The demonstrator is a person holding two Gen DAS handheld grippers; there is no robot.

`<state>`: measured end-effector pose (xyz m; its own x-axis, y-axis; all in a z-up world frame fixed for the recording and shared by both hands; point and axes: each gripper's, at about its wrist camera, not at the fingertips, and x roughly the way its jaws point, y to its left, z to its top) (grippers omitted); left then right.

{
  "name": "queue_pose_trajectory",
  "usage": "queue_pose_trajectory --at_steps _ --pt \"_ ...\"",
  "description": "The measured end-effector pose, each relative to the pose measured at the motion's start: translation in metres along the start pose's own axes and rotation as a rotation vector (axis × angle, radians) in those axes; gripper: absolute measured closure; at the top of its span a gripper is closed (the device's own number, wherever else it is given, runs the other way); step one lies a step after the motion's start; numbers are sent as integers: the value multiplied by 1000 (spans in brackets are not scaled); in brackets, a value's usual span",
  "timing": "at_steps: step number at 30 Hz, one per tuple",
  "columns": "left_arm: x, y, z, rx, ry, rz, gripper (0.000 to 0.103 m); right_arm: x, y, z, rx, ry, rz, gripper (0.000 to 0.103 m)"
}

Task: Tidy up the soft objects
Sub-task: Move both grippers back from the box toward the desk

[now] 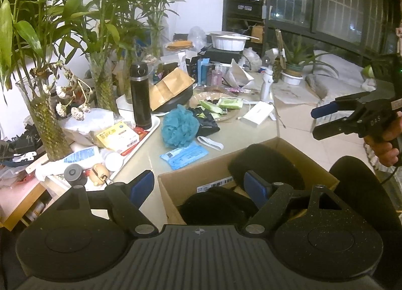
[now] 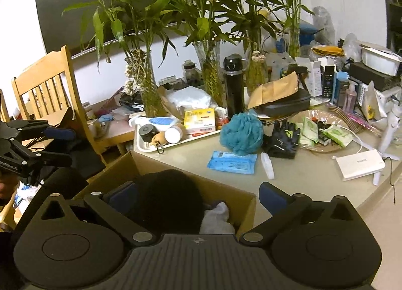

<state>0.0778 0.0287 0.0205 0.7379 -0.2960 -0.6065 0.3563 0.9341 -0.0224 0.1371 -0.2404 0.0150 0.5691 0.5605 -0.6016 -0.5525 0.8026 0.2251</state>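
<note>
Left wrist: cardboard box [image 1: 216,172] at table [image 1: 296,119] edge, jaws spread.

The box [image 2: 191,184] is open on top, though dark cloth [image 2: 170,199] fills much of it. Beyond the box, bare surface [image 2: 301,172] gives passage. Behind that strip the loofah [image 2: 242,134], gloves [image 2: 282,139], tray [image 2: 140,145] and vases [image 2: 150,94] crowd together.

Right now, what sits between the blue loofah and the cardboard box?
In the right wrist view, a blue wipes packet lies flat on the table between the blue loofah and the cardboard box.
</note>
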Motion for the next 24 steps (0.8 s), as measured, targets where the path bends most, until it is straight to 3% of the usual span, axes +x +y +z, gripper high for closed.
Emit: queue_pose_trajectory --at_steps 24 --pt "12 12 5 -30 -3 10 24 9 -9 0 31 8 -28 0"
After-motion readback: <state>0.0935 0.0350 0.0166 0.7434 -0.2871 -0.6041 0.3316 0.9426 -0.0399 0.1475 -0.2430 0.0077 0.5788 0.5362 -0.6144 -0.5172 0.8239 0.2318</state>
